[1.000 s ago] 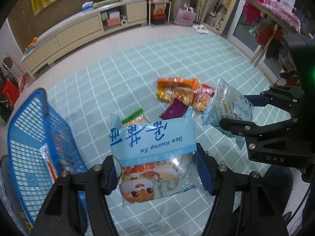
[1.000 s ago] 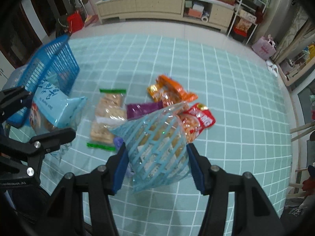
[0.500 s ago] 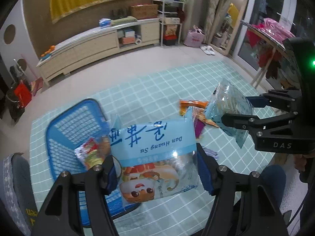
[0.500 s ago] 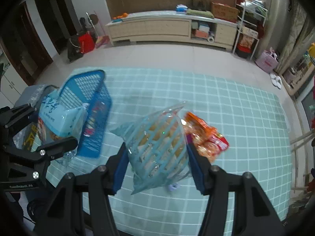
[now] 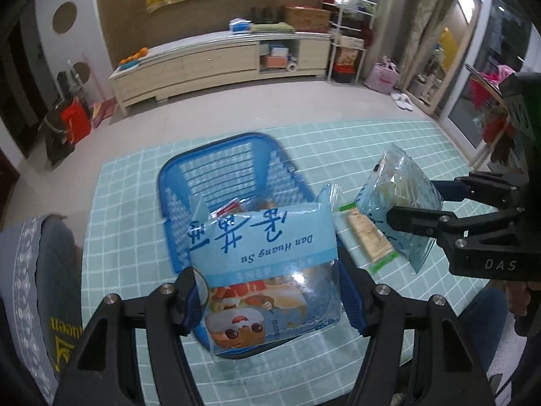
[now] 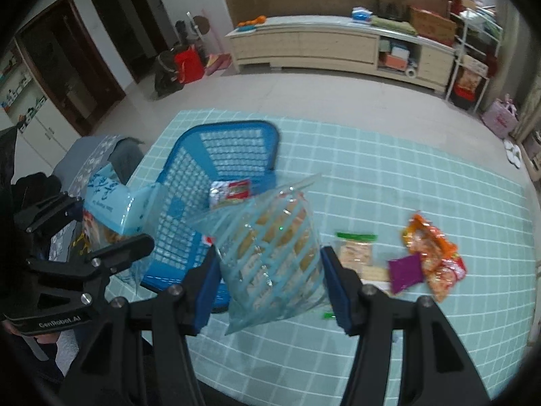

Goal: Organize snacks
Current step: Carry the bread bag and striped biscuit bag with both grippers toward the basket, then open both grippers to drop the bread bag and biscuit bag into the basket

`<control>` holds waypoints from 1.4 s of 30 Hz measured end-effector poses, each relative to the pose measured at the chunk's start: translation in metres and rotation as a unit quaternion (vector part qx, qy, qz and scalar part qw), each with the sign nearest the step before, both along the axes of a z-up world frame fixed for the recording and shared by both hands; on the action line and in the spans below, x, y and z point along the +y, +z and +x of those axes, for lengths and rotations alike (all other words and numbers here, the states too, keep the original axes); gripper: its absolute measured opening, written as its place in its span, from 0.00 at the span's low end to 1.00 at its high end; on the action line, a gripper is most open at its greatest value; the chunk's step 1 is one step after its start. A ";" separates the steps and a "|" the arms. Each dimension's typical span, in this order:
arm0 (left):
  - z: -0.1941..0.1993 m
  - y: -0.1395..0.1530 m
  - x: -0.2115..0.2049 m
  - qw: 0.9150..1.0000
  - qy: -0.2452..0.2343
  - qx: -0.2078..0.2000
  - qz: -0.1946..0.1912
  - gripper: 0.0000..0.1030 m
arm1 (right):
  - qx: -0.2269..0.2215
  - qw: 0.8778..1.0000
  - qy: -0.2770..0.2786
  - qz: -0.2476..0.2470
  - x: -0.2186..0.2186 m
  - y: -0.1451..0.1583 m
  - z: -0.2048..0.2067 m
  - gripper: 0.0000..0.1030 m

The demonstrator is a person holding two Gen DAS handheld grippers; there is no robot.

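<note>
Over the blue basket (image 5: pixel 216 176), the left gripper (image 5: pixel 270 301) clamps the pastry bag (image 5: pixel 267 270); right gripper (image 6: pixel 270 270) clamps the striped bag (image 6: pixel 270 253) beside it — released early, either could miss the rim.

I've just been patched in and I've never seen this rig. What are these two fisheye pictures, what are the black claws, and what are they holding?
There is no robot arm: a person holds a two-finger claw in each hand, each with its own camera looking along its fingers. In the left view, the left claw grips a light-blue Dan Huang Su bag above the blue basket. In the right view, the right claw grips a striped clear bag. Loose snack packets lie on the checked tablecloth.
</note>
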State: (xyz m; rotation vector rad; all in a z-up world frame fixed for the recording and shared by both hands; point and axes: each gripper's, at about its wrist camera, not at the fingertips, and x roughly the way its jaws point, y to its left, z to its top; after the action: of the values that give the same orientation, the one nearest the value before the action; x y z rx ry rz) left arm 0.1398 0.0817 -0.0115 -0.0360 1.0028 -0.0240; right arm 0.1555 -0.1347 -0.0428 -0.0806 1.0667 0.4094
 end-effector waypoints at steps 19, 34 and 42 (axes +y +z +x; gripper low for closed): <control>-0.008 -0.042 0.033 0.999 0.017 0.039 -0.027 0.64 | 0.056 0.998 0.030 -0.021 0.054 -0.040 0.003 0.61; -0.007 -0.053 0.037 0.997 0.021 0.051 -0.050 0.65 | 0.078 0.996 0.022 -0.025 0.054 -0.048 0.001 0.63; -0.013 -0.047 0.037 0.998 0.026 0.046 -0.038 0.66 | 0.070 0.997 0.011 -0.036 0.048 -0.040 -0.003 0.84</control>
State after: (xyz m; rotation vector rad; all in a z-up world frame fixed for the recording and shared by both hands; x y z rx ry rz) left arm 0.1267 0.1190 -0.0587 -0.1331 1.0916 -0.0135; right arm 0.1523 -0.0863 -0.0831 -0.1302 1.2190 0.4004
